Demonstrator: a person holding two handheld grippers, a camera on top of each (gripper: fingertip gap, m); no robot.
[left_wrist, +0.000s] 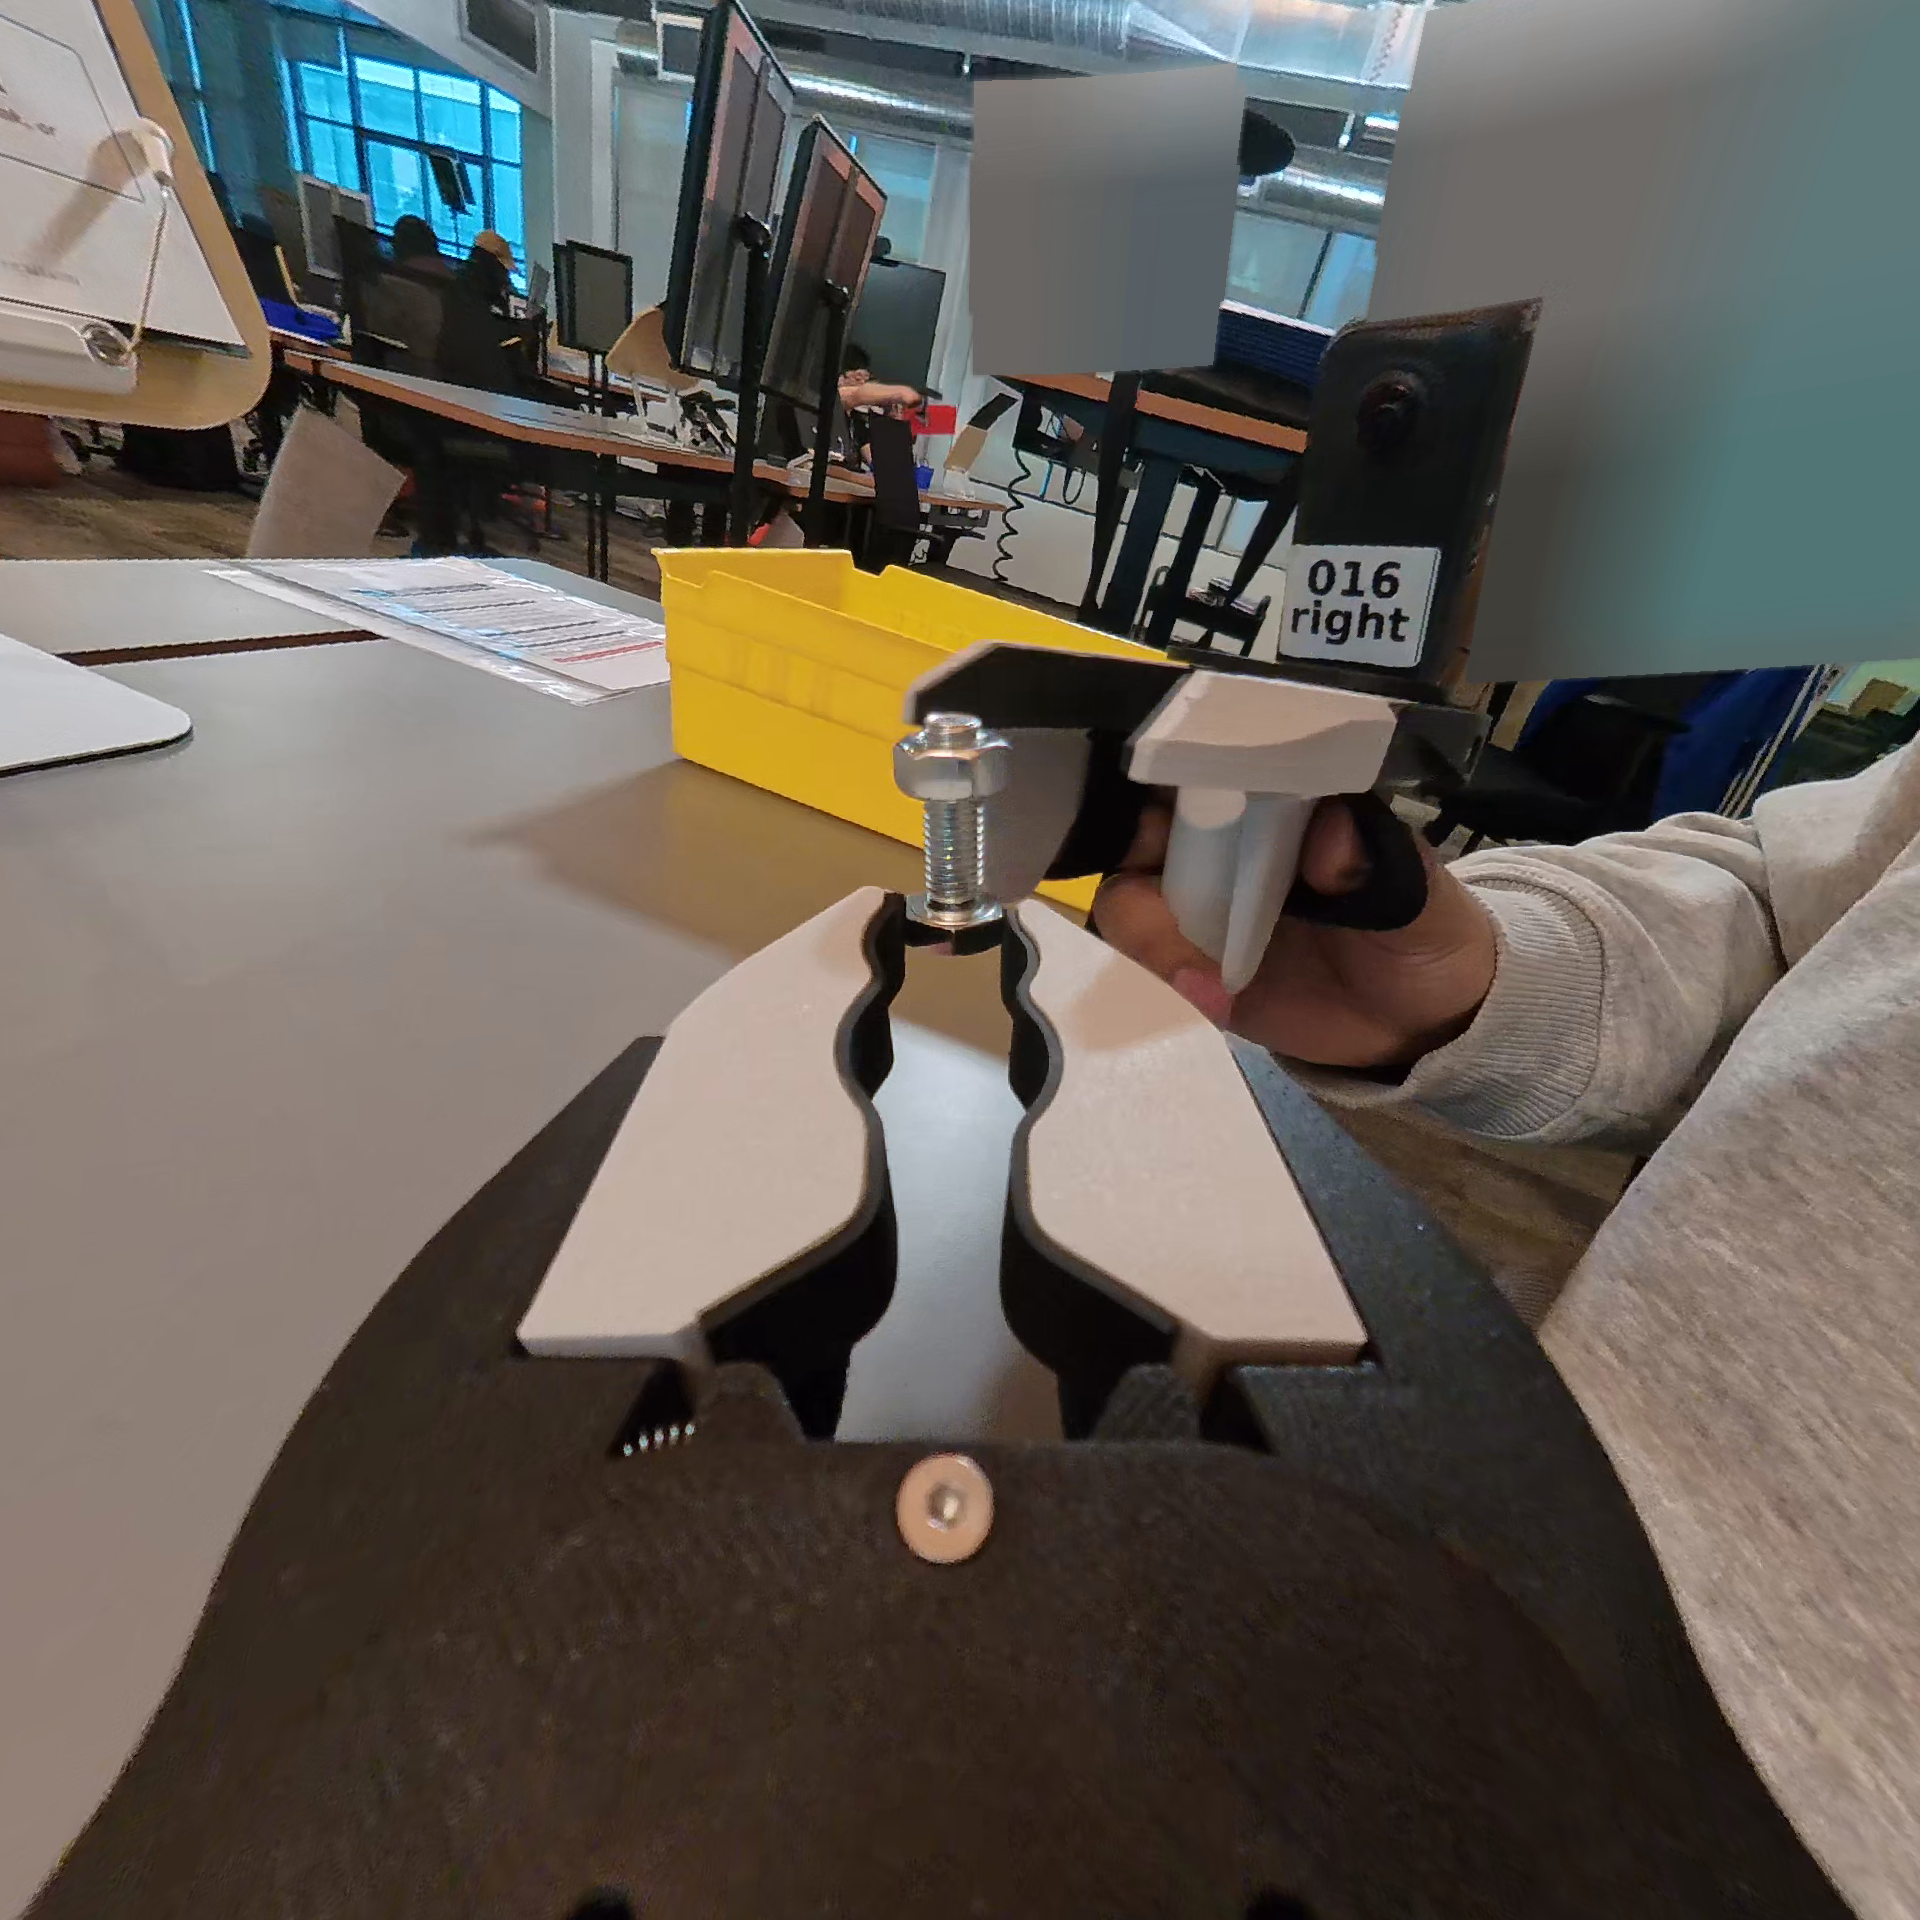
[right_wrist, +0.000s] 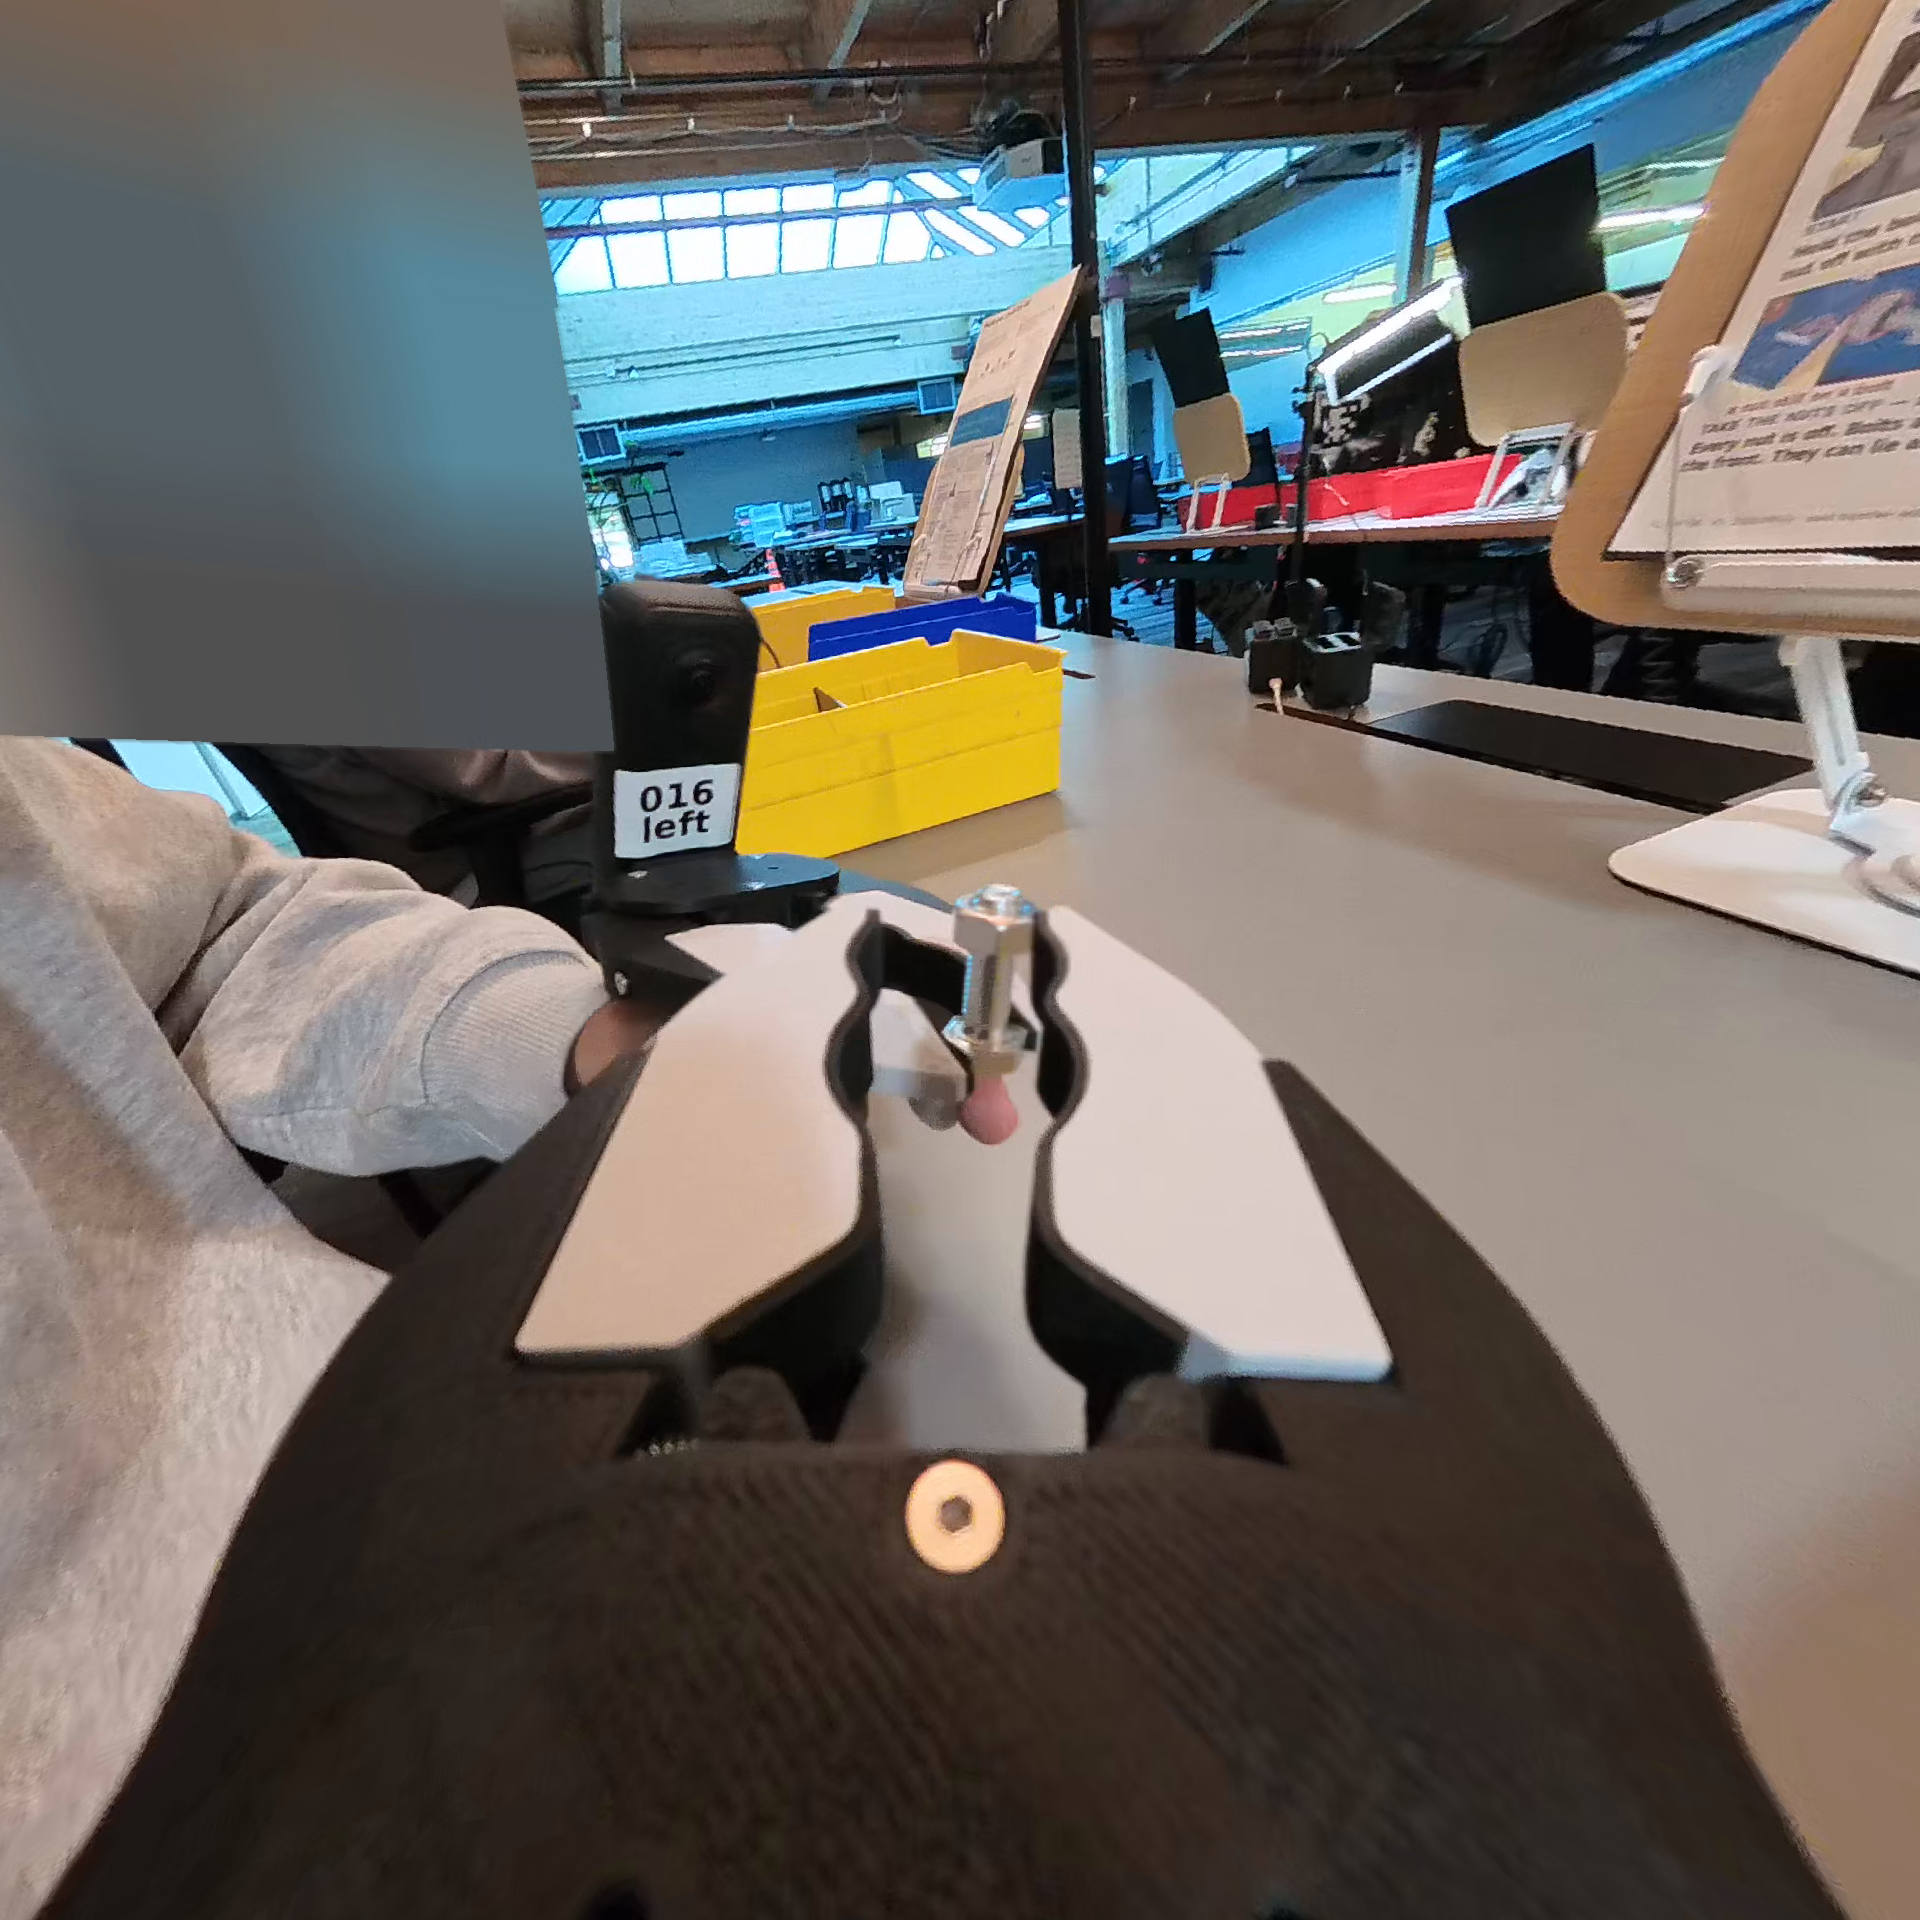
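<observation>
Bolt (left_wrist: 951, 821) stands upright, head pinched betw left gripper (left_wrist: 951, 925) fingertips. Right gripper (right_wrist: 997, 935) fingers pinch nut (right_wrist: 994, 928) at top. Left view alone shows hand (left_wrist: 1340, 956) on right grip; right view, blue bin (right_wrist: 920, 623) beyond fingers.

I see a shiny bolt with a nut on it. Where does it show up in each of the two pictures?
Left wrist view: the bolt stands upright just above centre, head gripped at the left gripper tips.
Right wrist view: the bolt sits at centre, its nut between the right gripper tips.
Shared landmark: the yellow bin on the table behind.
</observation>
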